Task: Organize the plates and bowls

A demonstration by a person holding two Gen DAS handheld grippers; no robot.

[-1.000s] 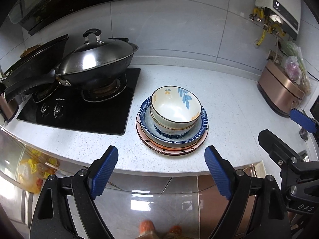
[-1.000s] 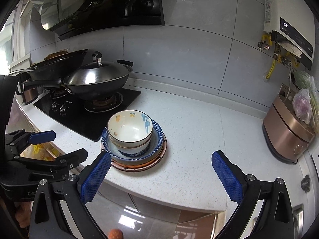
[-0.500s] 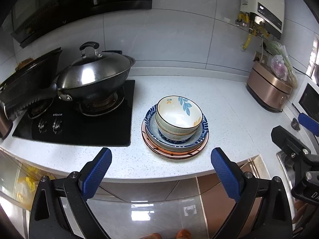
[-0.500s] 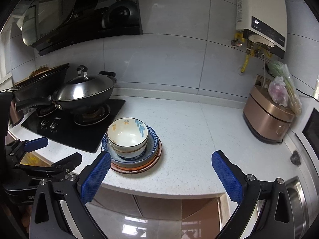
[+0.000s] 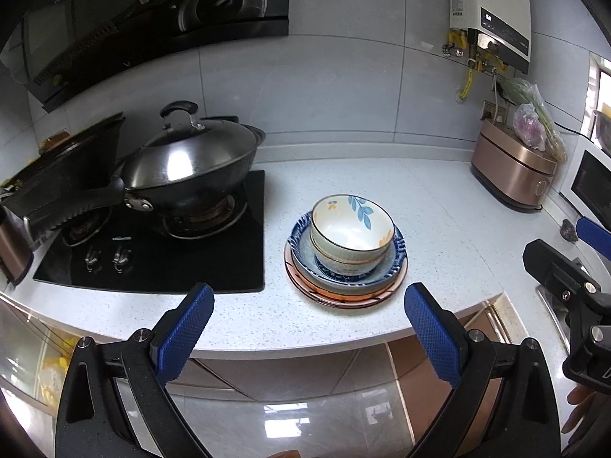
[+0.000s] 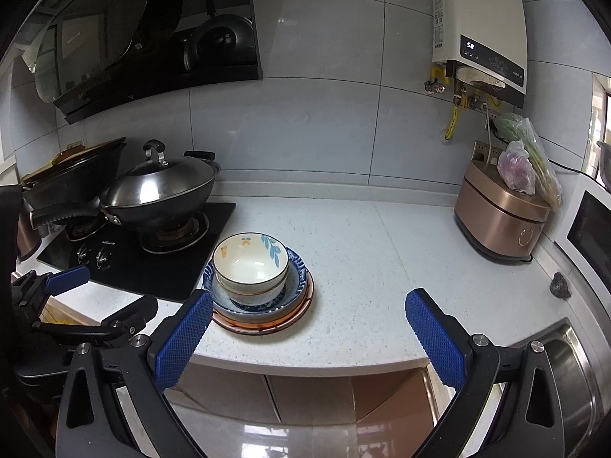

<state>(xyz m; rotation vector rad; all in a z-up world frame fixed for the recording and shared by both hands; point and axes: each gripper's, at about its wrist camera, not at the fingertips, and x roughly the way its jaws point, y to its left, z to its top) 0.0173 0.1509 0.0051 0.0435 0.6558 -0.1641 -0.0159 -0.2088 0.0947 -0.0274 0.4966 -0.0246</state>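
Here, your left gripper (image 5: 307,328) fills the bottom of the left wrist view with its blue-padded black jaws spread wide and nothing between them; they hang out in front of the white speckled stone countertop (image 5: 439,206), over the glossy floor and cabinet fronts. Your right gripper (image 6: 305,334) sits the same way at the bottom of the right wrist view, jaws wide apart and empty, its left blue pad overlapping the near-left edge of the stack in the picture, though you cannot tell from this angle whether it touches.

The stack is the thing to watch. Just right of centre in the left wrist view, a cream ceramic bowl with blue leaves and orange flowers (image 5: 351,229) sits upright inside a second bowl of the same kind, which shows only as a rim band below it. Both rest in a shallow blue-and-white patterned dish (image 5: 395,255), and that lies on a flat amber-brown glass plate (image 5: 343,297) near the counter's front edge. In the right wrist view the same stack sits left of centre, just beside the black glass gas hob (image 6: 137,267).

On the hob, left of centre, stands a dark steel wok with a domed metal lid and black knob (image 5: 187,164). At the right of both views, against the wall, is a rose-gold rice cooker (image 6: 500,221) with plastic bags of vegetables (image 6: 523,160) on top. A white wall-mounted water heater (image 6: 481,26) hangs upper right.
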